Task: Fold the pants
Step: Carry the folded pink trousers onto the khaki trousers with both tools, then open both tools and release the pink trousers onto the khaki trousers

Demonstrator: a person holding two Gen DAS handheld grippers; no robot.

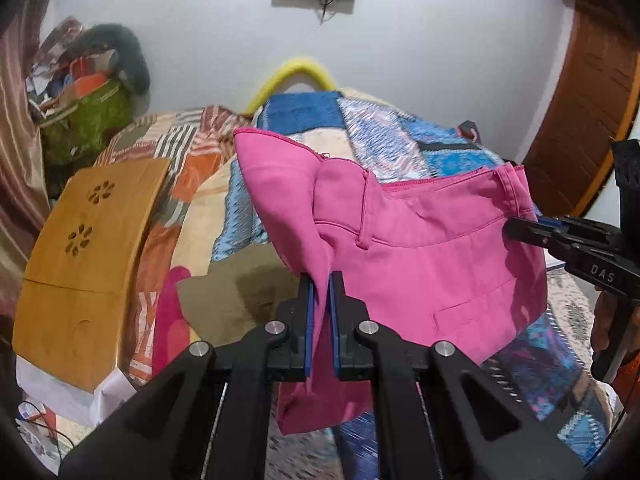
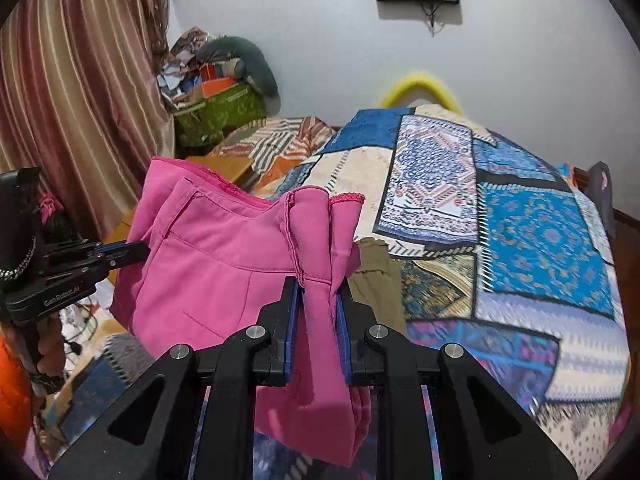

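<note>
The pink pants point(image 1: 420, 248) hang in the air above the bed, held by the waistband between both grippers. My left gripper point(image 1: 322, 280) is shut on one end of the pink waistband, with cloth bunched between its blue pads. My right gripper point(image 2: 318, 284) is shut on the other end of the pants point(image 2: 208, 264), cloth bunched between its pads. In the left wrist view the right gripper point(image 1: 516, 230) shows at the right edge pinching the fabric. In the right wrist view the left gripper point(image 2: 136, 250) shows at the left. The legs hang down, mostly hidden.
A bed with a blue patchwork cover point(image 2: 520, 240) lies below. An olive garment point(image 2: 376, 276) lies on it. A wooden lap desk point(image 1: 84, 256) sits at the left. A pile of clutter with a green bag point(image 1: 88, 120) stands in the corner by a curtain point(image 2: 76, 92).
</note>
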